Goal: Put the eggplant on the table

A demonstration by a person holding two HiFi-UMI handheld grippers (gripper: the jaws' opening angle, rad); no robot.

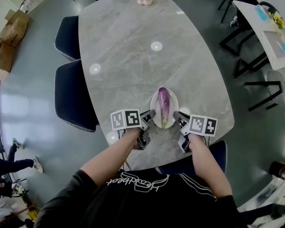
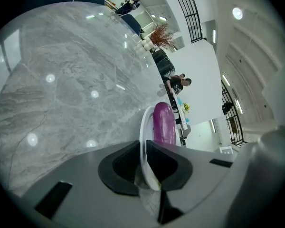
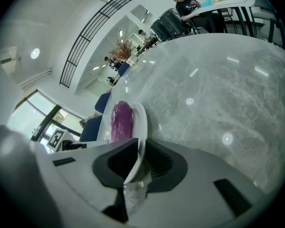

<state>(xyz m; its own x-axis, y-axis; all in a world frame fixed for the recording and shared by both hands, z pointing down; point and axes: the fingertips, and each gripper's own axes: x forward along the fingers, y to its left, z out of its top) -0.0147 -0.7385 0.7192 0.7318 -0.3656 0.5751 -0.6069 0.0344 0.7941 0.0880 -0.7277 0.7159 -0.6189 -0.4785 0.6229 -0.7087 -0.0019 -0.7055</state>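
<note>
Head view: a glossy purple eggplant lies lengthwise in a white oval plate at the near end of the grey marble table. The left gripper and right gripper flank it, probably to keep it level.
Left gripper view: jaws clamped on the thin, smooth rim.
Right gripper view: jaws likewise clamped on the opposite rim.

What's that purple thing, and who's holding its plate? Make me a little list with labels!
plate: white plate, at the near end of the grey table
purple thing: an eggplant, lying on the plate
left tongs: shut on the plate's left rim
right tongs: shut on the plate's right rim
plate lifted or resting: cannot tell
eggplant on the bare table: not yet
</note>
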